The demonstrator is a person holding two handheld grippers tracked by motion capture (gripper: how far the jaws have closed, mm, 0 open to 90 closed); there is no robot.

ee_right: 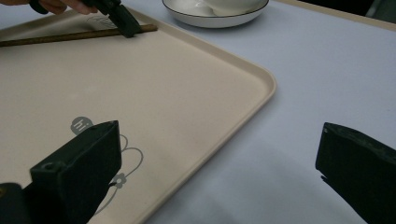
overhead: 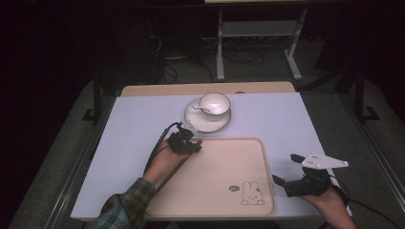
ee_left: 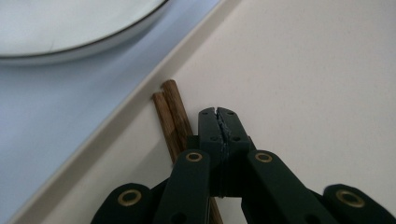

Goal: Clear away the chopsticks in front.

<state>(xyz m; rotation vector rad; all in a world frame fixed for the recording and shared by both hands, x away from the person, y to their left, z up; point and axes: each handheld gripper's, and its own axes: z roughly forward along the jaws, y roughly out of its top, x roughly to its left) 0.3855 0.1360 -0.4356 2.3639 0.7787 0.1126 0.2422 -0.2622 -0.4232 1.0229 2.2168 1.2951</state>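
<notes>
Right gripper (overhead: 290, 174) sits nearest, off the tray's (overhead: 267, 167) right edge over the tabletop (overhead: 143, 114), fingers spread wide, holding nothing. In its own view the two fingers (ee_right: 81, 163) are cut off by the frame bottom and right side; the tray's rounded corner lies between them.

Left gripper (overhead: 193, 143) is at the tray's far-left corner, fingers pressed together at the tips. In the left gripper view the chopsticks (ee_left: 170, 114) lie flat just inside the tray rim, their ends poking out left of the closed tips; the rest of them runs under the gripper body and is hidden. Can't tell from that view whether the tips pinch them or just sit beside them. Right gripper view shows the chopsticks (ee_right: 70, 36) lying along the tray's far edge with the left gripper's tip (ee_right: 123, 23) on them, left end cut off.

Saucer (overhead: 208, 123) with cup (overhead: 214, 104) and spoon (overhead: 203, 109) stands just beyond the tray; spoon detail is too small to read.
</notes>
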